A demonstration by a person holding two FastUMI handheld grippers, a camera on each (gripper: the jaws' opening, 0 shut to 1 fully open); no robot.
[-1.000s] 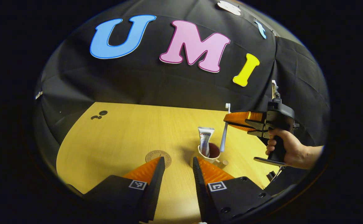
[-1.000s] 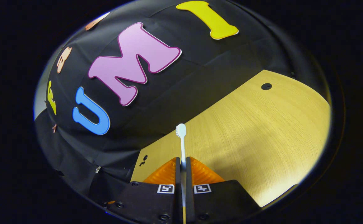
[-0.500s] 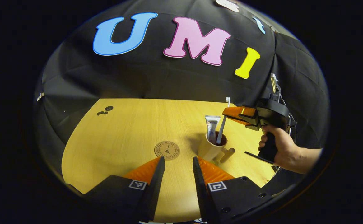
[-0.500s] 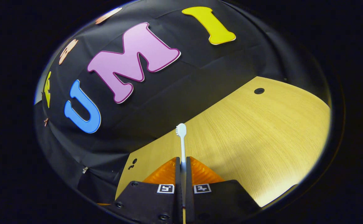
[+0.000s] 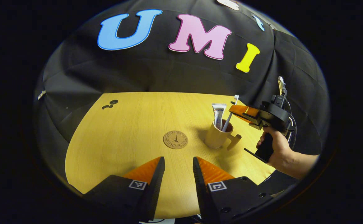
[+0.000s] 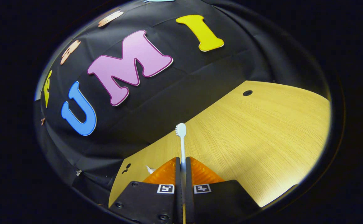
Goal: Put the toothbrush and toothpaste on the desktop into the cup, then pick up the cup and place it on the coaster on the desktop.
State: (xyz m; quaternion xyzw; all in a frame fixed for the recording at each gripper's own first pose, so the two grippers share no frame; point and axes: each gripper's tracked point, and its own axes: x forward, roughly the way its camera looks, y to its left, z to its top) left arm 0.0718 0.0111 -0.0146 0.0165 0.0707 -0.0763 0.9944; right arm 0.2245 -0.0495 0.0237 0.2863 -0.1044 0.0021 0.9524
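This is a staged recording booth rather than a lived-in room: black cloth (image 5: 137, 74) hangs as the wall behind a bare light wooden table (image 5: 131, 130) with round cable holes (image 6: 247, 93), lit from above.

Pale yellow wood-grain desktop (image 5: 122, 130). Round tan coaster (image 5: 175, 139), dark tower print. Tan cup (image 5: 216, 138), brown inside. White toothbrush (image 6: 181, 140). White toothpaste tube (image 5: 219, 112), red-blue print. Black cloth wall (image 5: 137, 71).
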